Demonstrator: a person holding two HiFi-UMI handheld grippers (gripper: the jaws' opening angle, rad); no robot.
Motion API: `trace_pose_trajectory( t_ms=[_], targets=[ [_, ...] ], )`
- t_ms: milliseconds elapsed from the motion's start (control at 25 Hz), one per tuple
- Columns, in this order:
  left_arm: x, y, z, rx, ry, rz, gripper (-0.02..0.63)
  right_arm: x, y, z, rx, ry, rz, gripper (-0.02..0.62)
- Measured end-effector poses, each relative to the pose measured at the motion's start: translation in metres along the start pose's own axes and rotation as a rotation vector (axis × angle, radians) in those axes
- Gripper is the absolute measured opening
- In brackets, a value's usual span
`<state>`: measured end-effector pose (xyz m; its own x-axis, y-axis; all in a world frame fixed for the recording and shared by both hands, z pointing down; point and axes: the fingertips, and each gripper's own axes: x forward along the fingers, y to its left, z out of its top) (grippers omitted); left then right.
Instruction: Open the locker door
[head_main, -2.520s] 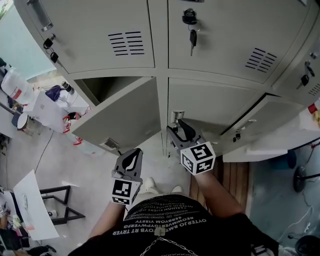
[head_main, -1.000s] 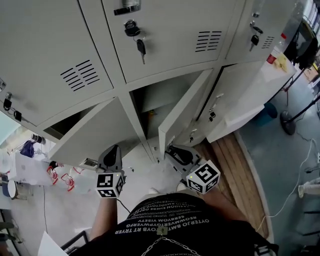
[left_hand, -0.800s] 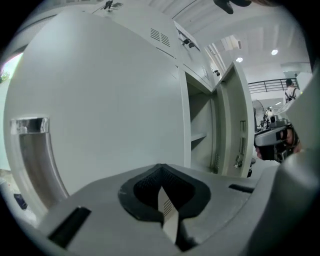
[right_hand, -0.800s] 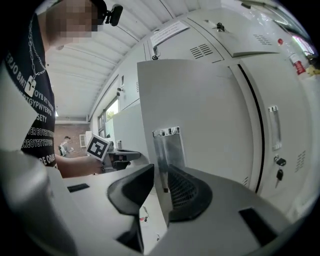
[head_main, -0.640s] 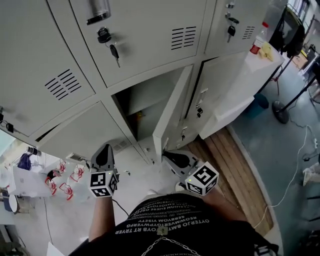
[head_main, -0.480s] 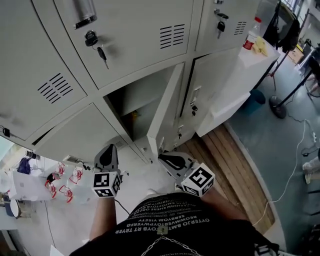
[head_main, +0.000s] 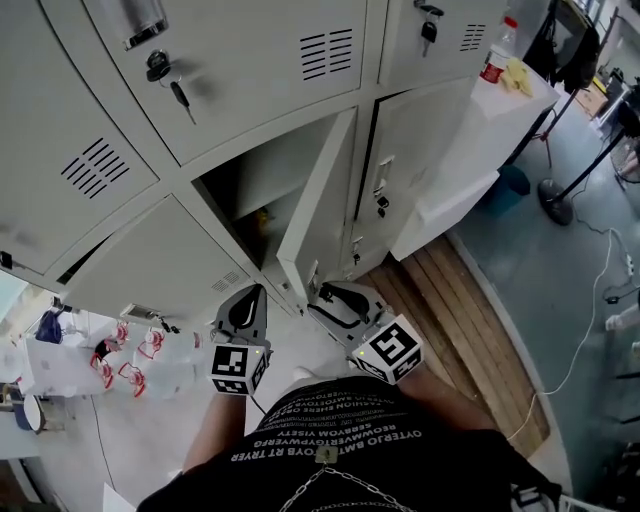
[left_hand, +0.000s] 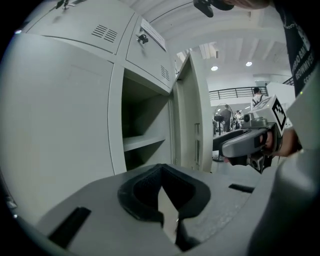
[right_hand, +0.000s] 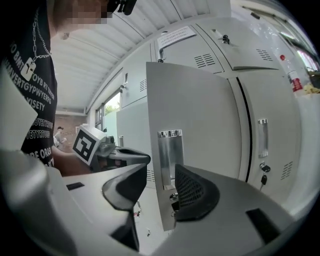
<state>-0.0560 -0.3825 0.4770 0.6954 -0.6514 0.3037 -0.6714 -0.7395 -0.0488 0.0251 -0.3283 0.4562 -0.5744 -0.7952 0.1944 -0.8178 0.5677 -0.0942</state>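
The grey locker door (head_main: 318, 200) of the lower middle compartment stands swung open, and its dark inside with a shelf (left_hand: 142, 142) shows. In the right gripper view the door's free edge and its metal handle (right_hand: 170, 152) stand between the jaws of my right gripper (right_hand: 159, 182). These jaws are opening and the pads are off the door. In the head view the right gripper (head_main: 322, 295) sits at the door's lower edge. My left gripper (head_main: 250, 298) hangs just left of it, facing the open compartment, shut with nothing in it (left_hand: 162, 187).
Closed lockers with hanging keys (head_main: 180, 95) are above. A lower-left locker door (head_main: 150, 270) stands ajar. To the right are a white surface (head_main: 470, 140) with a bottle (head_main: 492, 62), wooden floor boards (head_main: 450, 300) and a cable. Bags (head_main: 150, 350) lie on the floor at left.
The middle lower door has swung from closed to wide open with my right gripper at its handle edge. The right jaws have spread apart. The left gripper has drifted right, nearer the right one.
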Motion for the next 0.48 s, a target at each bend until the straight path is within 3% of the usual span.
trace_pose_trajectory(
  t_ms=[280,480],
  targets=[
    [-0.008,0.0,0.002,0.002,-0.028,0.007,-0.008,0.018,0.0,0.002,-0.017,0.024,-0.016,0.17],
    [-0.018,0.001,0.002,0.007,-0.035,0.002,-0.008,0.02,0.002,0.002,-0.012,0.029,-0.043,0.123]
  ],
)
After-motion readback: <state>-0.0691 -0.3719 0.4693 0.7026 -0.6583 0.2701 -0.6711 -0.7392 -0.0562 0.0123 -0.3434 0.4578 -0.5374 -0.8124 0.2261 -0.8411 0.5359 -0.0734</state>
